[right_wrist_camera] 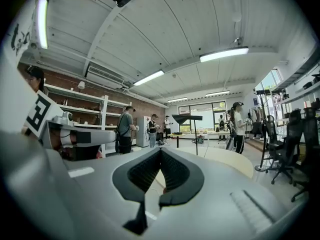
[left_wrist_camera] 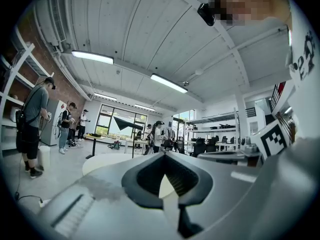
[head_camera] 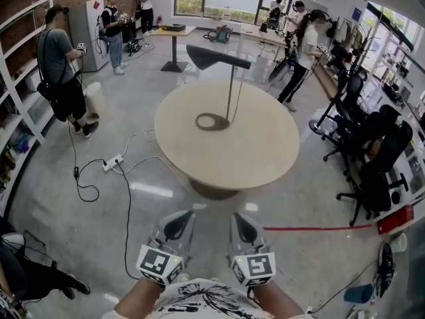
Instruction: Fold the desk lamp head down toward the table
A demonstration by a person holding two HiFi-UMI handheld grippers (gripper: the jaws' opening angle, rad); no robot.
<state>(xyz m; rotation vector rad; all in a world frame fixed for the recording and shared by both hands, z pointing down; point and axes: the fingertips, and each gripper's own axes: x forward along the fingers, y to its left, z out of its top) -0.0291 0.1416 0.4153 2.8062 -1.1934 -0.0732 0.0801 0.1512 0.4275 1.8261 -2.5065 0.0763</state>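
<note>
A desk lamp stands on the round beige table (head_camera: 265,151). Its black head (head_camera: 216,57) is raised and level on a thin upright pole (head_camera: 230,92) above a ring base (head_camera: 211,121). Both grippers are held low and close to my body, well short of the table. My left gripper (head_camera: 184,214) and right gripper (head_camera: 238,215) are both shut with nothing between the jaws. In the left gripper view the lamp head (left_wrist_camera: 127,123) shows far beyond the shut left gripper (left_wrist_camera: 164,154). The right gripper view shows the lamp head (right_wrist_camera: 186,118) past the shut right gripper (right_wrist_camera: 160,150).
A power strip (head_camera: 111,163) with cables lies on the floor left of the table. Black office chairs (head_camera: 375,171) stand at the right, near a red floor line (head_camera: 312,228). Several people (head_camera: 63,72) stand around the room. Shelves (head_camera: 20,105) line the left wall.
</note>
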